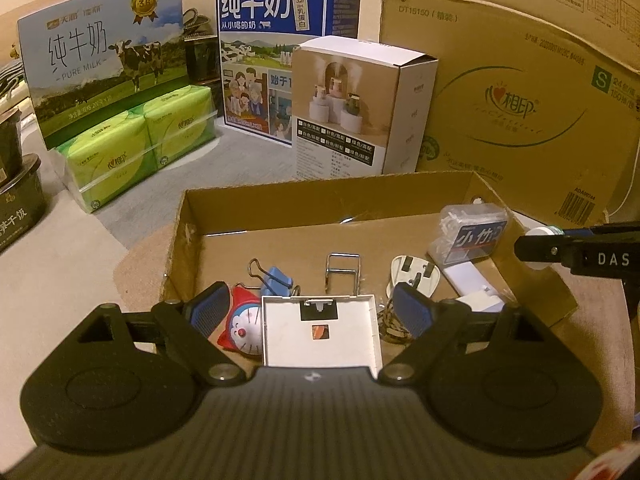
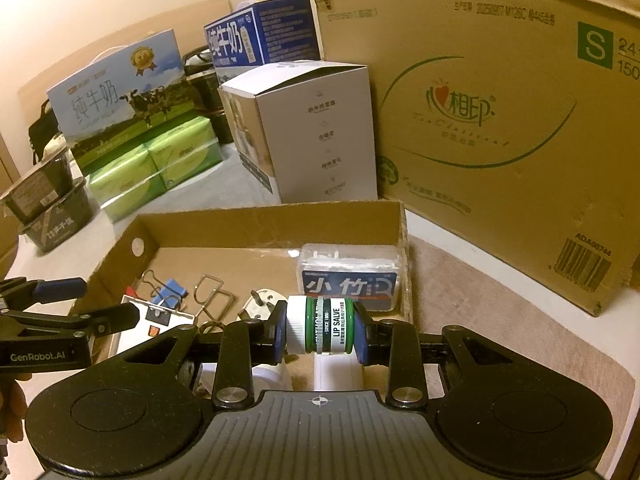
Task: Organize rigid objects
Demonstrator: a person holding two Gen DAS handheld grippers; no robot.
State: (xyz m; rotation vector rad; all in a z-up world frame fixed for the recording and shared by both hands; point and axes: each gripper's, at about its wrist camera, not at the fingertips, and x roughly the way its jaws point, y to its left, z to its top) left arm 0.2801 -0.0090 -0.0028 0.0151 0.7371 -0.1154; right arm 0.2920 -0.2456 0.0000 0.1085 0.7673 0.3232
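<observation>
A shallow cardboard tray (image 1: 280,200) (image 2: 256,220) holds a white square plate (image 1: 320,330), a Doraemon figure (image 1: 242,330), a blue binder clip (image 1: 276,280) (image 2: 174,288), a wire clip (image 1: 342,272) (image 2: 212,292), a white plug (image 1: 414,274) (image 2: 256,300) and a clear toothpick box (image 1: 472,236) (image 2: 352,272). My left gripper (image 1: 314,308) is open over the white plate, fingers either side of it. My right gripper (image 2: 320,332) is shut on a small lip salve jar (image 2: 324,330) held above the tray's near right part; it shows at the right edge of the left wrist view (image 1: 560,246).
Behind the tray stand two milk cartons (image 1: 104,60) (image 1: 276,40), green tissue packs (image 1: 140,148), a white humidifier box (image 1: 352,108) (image 2: 316,132) and a big cardboard box (image 1: 520,92) (image 2: 500,120). Dark food bowls (image 1: 18,208) (image 2: 52,204) sit at the left.
</observation>
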